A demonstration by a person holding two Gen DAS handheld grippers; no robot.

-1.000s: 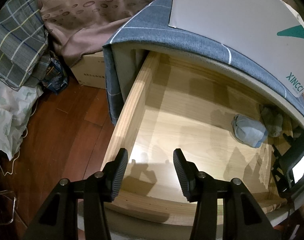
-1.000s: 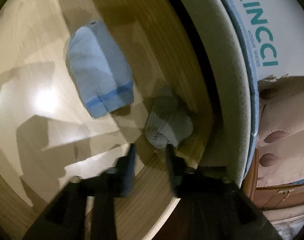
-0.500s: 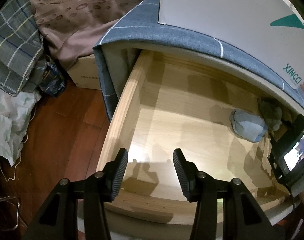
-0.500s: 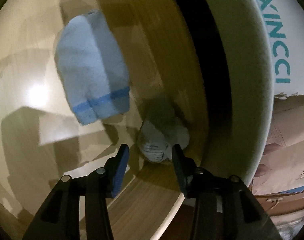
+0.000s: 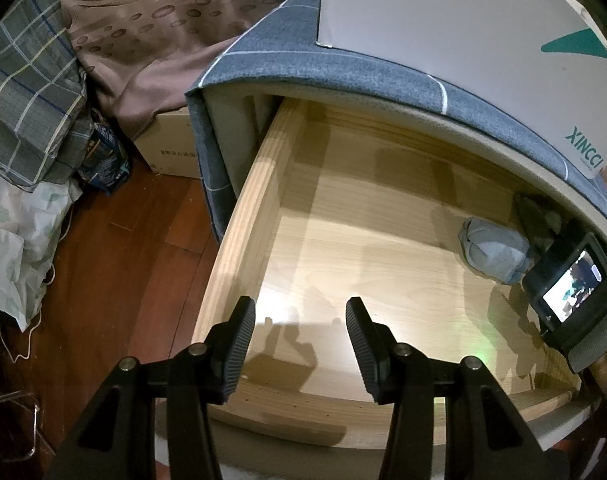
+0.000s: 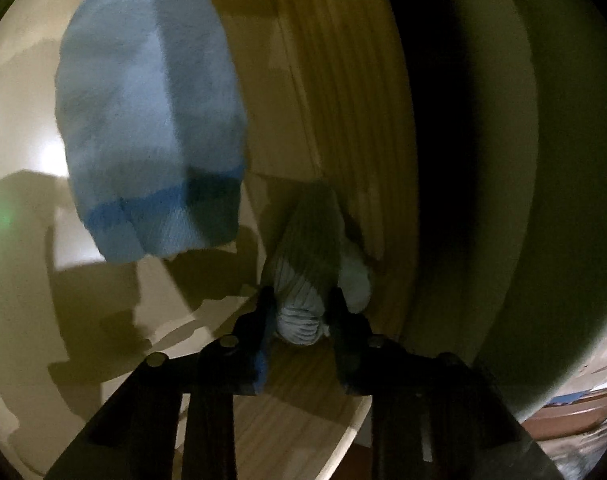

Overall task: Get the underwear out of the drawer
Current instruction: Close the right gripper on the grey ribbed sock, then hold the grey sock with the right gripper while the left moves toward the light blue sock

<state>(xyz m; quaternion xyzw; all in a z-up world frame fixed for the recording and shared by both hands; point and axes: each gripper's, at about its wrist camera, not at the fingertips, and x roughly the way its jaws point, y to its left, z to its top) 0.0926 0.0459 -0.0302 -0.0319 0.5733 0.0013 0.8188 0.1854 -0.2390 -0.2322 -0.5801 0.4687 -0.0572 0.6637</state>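
1. One open drawer [image 5: 383, 240] lies below the left tongs [image 5: 299, 340], which hover spread and empty, clear of the reach.
2. Light-blue folded underwear [image 6: 151, 120] lies ahead-left of the right tongs [image 6: 301, 312].
3. Those tongs pinch the grey-blue rolled underwear [image 6: 307, 280] in the drawer's corner, seemingly ready for lifting.

A reddish wooden floor [image 5: 115, 248] runs beside a cabinet draped in grey-blue cloth [image 5: 343, 68], with a white XINCCI box [image 5: 443, 32] on top. A cardboard carton [image 5: 167, 148], brown patterned fabric [image 5: 163, 20] and plaid bedding [image 5: 23, 92] crowd the dim, perhaps lamp-lit corner
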